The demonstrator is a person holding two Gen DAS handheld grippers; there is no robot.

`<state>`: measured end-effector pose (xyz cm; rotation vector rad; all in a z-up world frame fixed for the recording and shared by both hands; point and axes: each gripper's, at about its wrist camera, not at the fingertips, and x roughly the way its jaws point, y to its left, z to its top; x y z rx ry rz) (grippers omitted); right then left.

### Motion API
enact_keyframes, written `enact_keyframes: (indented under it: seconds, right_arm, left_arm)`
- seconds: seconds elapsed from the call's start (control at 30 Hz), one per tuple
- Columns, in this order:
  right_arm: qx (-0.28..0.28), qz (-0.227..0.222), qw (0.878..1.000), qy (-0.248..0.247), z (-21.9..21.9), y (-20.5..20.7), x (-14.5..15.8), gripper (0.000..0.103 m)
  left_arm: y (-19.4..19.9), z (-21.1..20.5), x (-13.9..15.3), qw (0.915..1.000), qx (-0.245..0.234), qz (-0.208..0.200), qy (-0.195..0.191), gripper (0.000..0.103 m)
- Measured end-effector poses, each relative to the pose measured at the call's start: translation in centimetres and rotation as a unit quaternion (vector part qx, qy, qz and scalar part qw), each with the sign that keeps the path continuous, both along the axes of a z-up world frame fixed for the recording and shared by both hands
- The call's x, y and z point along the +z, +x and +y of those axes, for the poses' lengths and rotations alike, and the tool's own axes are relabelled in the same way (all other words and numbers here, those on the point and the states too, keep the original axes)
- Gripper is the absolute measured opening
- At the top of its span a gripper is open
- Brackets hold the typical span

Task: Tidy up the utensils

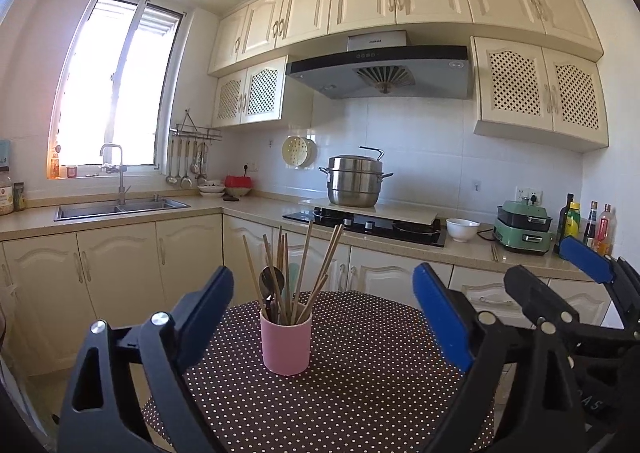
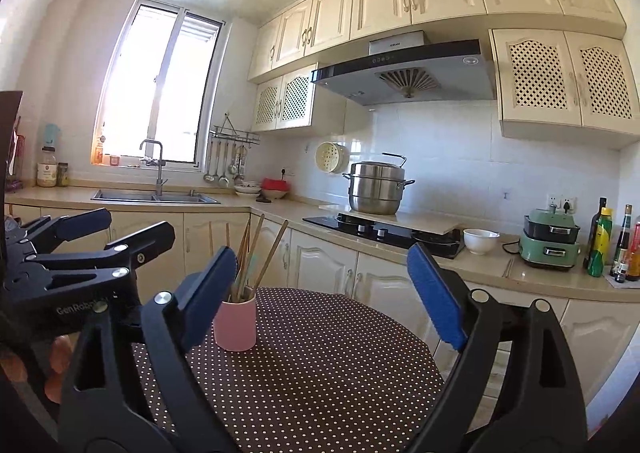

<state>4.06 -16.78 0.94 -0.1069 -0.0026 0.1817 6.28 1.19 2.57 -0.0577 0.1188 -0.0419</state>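
A pink cup stands upright on the round table with the dark polka-dot cloth. It holds several wooden chopsticks and a dark spoon. My left gripper is open and empty, held above the table with the cup between its fingers in view. My right gripper is open and empty, to the right of the cup. The right gripper shows at the right of the left wrist view. The left gripper shows at the left of the right wrist view.
Behind the table runs a kitchen counter with a sink, a hob with a steel pot, a white bowl, a green cooker and bottles. Cupboards hang above.
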Motion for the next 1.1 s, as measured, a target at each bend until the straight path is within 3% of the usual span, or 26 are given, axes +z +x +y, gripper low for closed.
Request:
enact_keyframes:
  seconds: [1.1]
  right_arm:
    - [0.002, 0.011, 1.000, 0.008, -0.9, 1.1, -0.5, 0.088]
  left_arm:
    - [0.2, 0.0, -0.5, 0.9994, 0.006, -0.020, 0.028, 0.089]
